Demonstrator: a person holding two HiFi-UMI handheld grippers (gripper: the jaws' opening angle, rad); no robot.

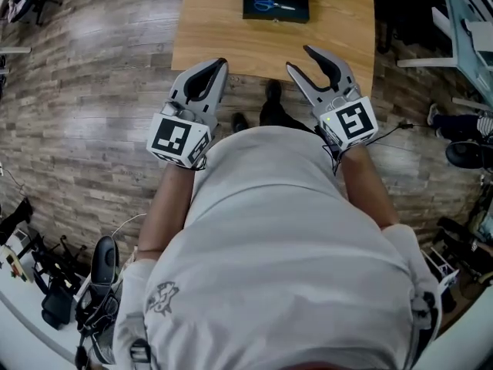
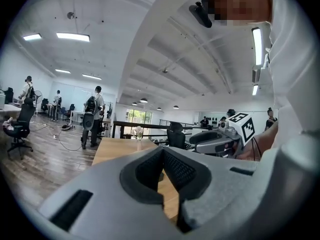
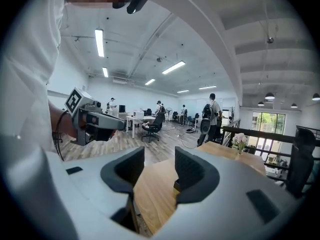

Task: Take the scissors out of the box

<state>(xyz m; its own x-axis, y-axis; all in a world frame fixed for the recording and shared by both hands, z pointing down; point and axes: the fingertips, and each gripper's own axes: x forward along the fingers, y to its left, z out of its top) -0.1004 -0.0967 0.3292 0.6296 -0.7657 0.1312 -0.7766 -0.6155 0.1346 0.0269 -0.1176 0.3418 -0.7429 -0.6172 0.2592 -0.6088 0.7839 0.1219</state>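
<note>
Zero steps done: scissors in the box, both tools empty.
Scissors (image 1: 273, 5) lie flat inside the dark box (image 1: 276, 18) on the far part of the wooden table (image 1: 223, 29), blue handles to the left. Left gripper (image 1: 222, 62) has its jaws closed tip to tip on nothing; right gripper (image 1: 299, 57) has its jaws spread wide, nothing between. Both hover at the table's near edge, well apart from the box. Left to do, as I judge it: reach, grip, lift clear.
</note>
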